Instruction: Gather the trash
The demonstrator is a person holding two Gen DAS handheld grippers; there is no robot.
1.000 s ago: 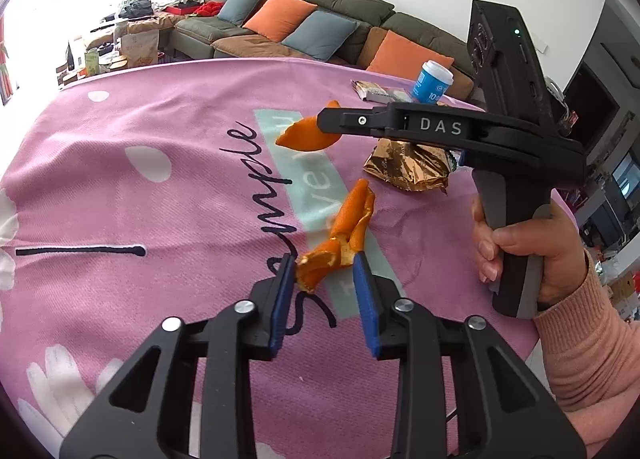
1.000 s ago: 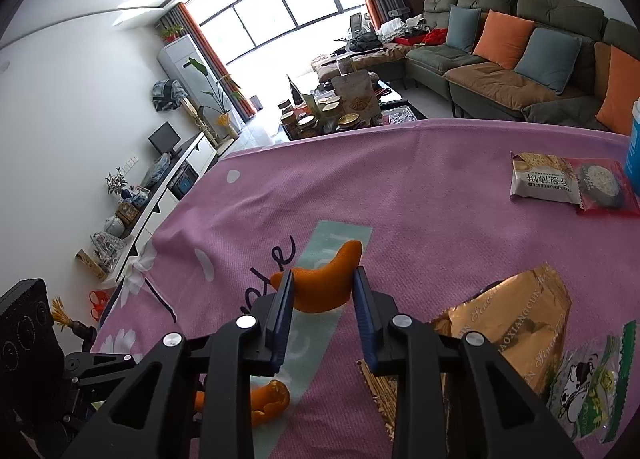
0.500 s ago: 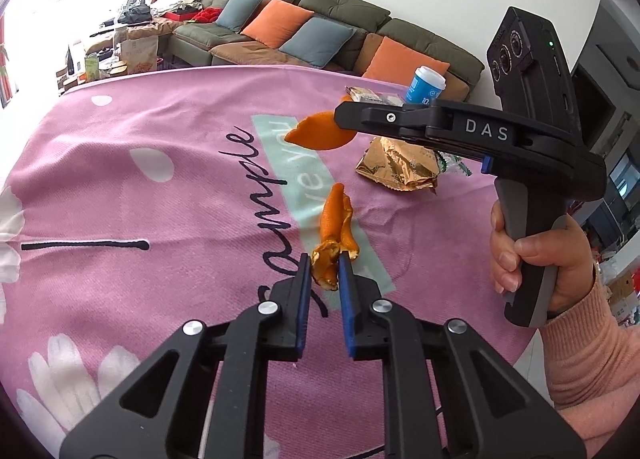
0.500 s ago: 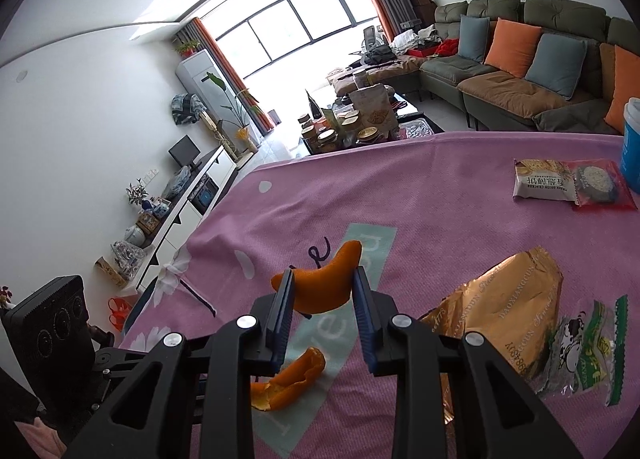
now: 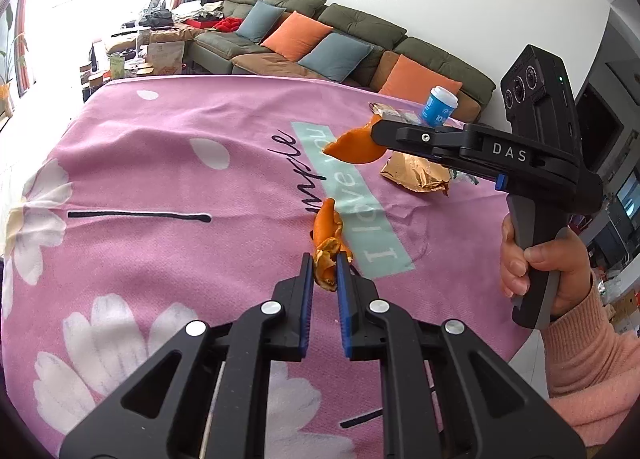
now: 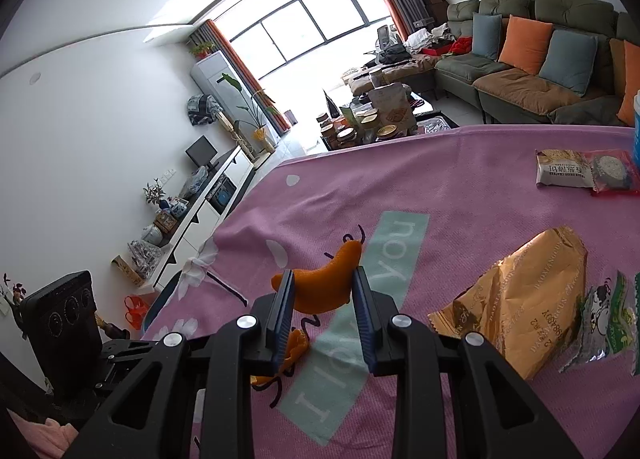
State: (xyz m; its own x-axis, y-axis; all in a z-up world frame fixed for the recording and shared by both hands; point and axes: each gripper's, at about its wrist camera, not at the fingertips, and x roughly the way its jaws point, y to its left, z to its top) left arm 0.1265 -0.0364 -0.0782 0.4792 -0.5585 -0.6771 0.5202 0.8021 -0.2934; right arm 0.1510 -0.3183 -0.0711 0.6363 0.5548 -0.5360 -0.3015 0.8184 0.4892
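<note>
My left gripper (image 5: 323, 264) is shut on the near end of a long curled orange peel (image 5: 327, 233), which hangs just above the pink tablecloth (image 5: 160, 179). My right gripper (image 6: 323, 286) is shut on a curved orange peel piece (image 6: 328, 283) and holds it in the air over the cloth; it also shows in the left wrist view (image 5: 354, 144) at the right gripper's tip (image 5: 380, 135). The left gripper's peel (image 6: 298, 345) shows below the right gripper's fingers.
A gold foil wrapper (image 6: 520, 307), a green and white wrapper (image 6: 604, 319) and a snack packet (image 6: 580, 171) lie on the cloth to the right. A blue cup (image 5: 439, 106) stands at the far edge. A sofa (image 5: 340, 43) is behind the table.
My left gripper closed on the long peel and lifted its near end off the cloth. My right gripper rose slightly with its peel still held.
</note>
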